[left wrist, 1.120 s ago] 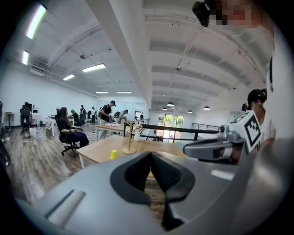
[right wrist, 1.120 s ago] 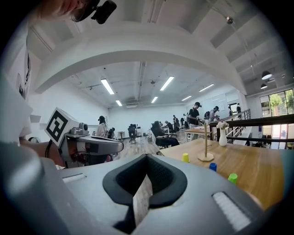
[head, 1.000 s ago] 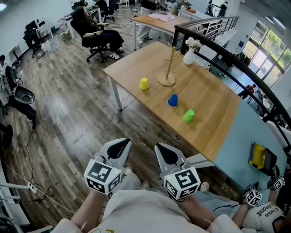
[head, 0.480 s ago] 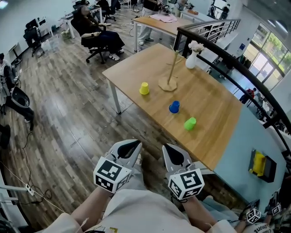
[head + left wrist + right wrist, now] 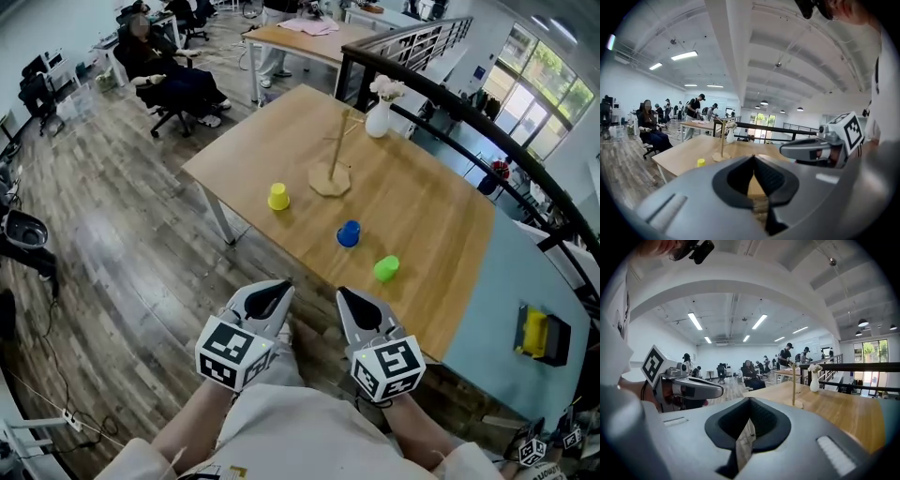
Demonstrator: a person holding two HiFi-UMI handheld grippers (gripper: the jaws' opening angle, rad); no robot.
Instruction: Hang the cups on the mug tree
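Plainly, both pairs of jaws are pressed together with nothing between them. The left gripper and right gripper sit side by side, low in the head view, over the floor and short of the counter. Nearest them, at 1 o'clock from the right gripper, a green cup stands close to the counter's near edge. The blue cup is just beyond it at 11 o'clock. The mug tree stands mid-counter, with the yellow cup at its 8 o'clock. At the tree's 1 o'clock, by the railing, a white vase holds pale flowers.
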